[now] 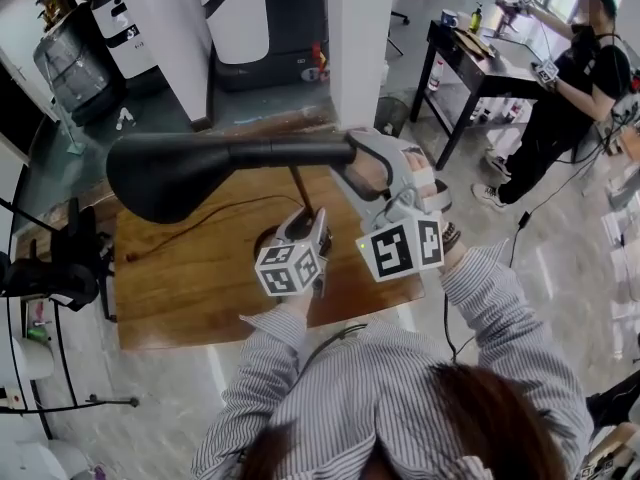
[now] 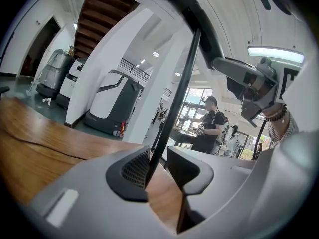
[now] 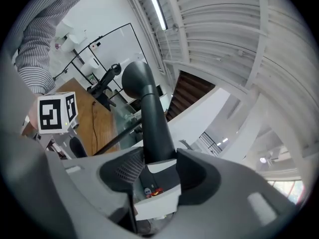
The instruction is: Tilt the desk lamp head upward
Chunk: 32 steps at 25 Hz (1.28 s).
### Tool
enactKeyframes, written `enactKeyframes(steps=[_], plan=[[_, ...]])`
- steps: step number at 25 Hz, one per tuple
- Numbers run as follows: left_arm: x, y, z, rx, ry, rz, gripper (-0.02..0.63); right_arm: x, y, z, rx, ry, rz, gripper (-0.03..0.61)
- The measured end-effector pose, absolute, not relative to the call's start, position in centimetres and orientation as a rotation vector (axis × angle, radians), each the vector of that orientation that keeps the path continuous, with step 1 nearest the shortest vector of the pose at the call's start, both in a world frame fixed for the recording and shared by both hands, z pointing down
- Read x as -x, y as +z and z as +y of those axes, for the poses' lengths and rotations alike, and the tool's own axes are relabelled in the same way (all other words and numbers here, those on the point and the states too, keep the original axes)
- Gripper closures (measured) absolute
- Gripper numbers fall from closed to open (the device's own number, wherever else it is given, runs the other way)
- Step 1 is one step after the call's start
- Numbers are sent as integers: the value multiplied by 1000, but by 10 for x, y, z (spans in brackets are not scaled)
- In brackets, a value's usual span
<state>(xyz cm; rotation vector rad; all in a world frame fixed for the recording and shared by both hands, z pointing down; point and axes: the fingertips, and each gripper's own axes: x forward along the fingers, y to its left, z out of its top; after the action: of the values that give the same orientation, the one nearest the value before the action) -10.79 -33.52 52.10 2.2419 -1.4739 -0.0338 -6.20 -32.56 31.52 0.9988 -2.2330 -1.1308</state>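
A black desk lamp stands on the wooden table [image 1: 180,288]. Its cone-shaped head [image 1: 165,176] points left and lies about level, and its thick neck [image 1: 290,152] runs right. My right gripper [image 1: 368,163] is shut on the right end of that neck [image 3: 152,128], with both pads against it. Lower down, my left gripper [image 1: 305,223] is open around the thin upright stem [image 2: 169,103]. The stem rests against one pad [image 2: 134,169], with a gap to the other. The round lamp base [image 1: 266,240] is mostly hidden behind the left gripper.
The lamp's cord [image 1: 200,218] trails left across the table. A white pillar [image 1: 360,38] and a grey machine [image 1: 270,18] stand behind the table. A black stand [image 1: 50,268] is at the left edge. A person [image 1: 575,98] works at a dark bench on the far right.
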Motion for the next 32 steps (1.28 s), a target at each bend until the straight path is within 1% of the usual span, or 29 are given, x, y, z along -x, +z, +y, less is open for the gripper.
enactKeyframes(steps=[6, 14, 21, 32], plan=[[106, 519, -336, -2261, -16, -1464, 515, 67, 336, -325, -994, -1009, -2300, 389], [106, 522, -335, -2275, 10, -1457, 531, 72, 345, -321, -1042, -907, -2365, 390], [106, 523, -336, -2280, 22, -1464, 531, 81, 355, -320, -1170, -722, -2488, 390], [107, 523, -337, -2272, 7, -1469, 532, 88, 359, -320, -1237, -616, -2548, 388]])
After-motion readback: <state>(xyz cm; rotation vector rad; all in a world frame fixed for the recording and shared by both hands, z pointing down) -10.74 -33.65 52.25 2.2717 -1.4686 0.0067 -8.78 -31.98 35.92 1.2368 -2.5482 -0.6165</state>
